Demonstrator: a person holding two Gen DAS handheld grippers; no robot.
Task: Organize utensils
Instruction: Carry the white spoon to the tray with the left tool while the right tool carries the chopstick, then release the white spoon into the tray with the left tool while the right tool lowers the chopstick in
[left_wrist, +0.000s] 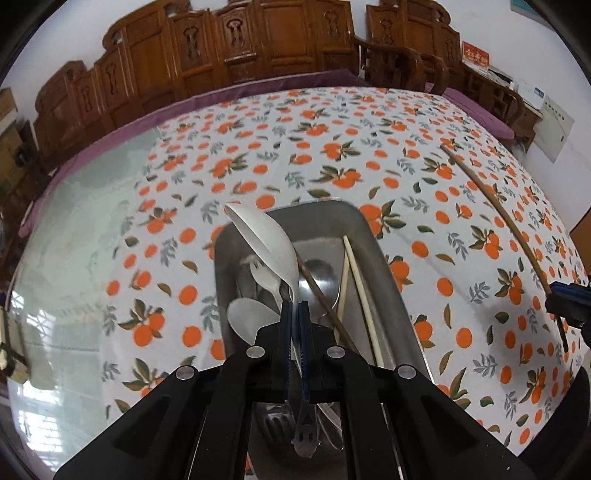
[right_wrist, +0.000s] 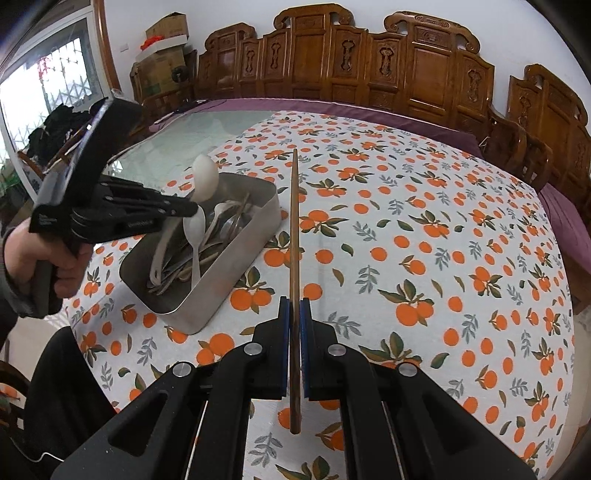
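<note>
My left gripper (left_wrist: 294, 306) is shut on the handle of a white plastic spoon (left_wrist: 266, 236), whose bowl sticks up and forward over a steel tray (left_wrist: 369, 251). In the tray lie a white fork (left_wrist: 264, 275), another white spoon (left_wrist: 245, 314), a metal spoon (left_wrist: 325, 277), pale chopsticks (left_wrist: 360, 291) and a dark one. My right gripper (right_wrist: 294, 302) is shut on a long brown chopstick (right_wrist: 294, 221), held above the cloth to the right of the tray (right_wrist: 221, 280). In the right wrist view the left gripper (right_wrist: 194, 210) holds the white spoon (right_wrist: 206, 177) over the tray's far end.
An orange-print cloth (right_wrist: 406, 221) covers most of the round table; bare glass (left_wrist: 74, 240) shows at its left. Carved wooden chairs (right_wrist: 369, 66) ring the far side. A person's hand (right_wrist: 55, 258) grips the left tool. The right gripper (left_wrist: 565, 302) shows at the frame's right edge.
</note>
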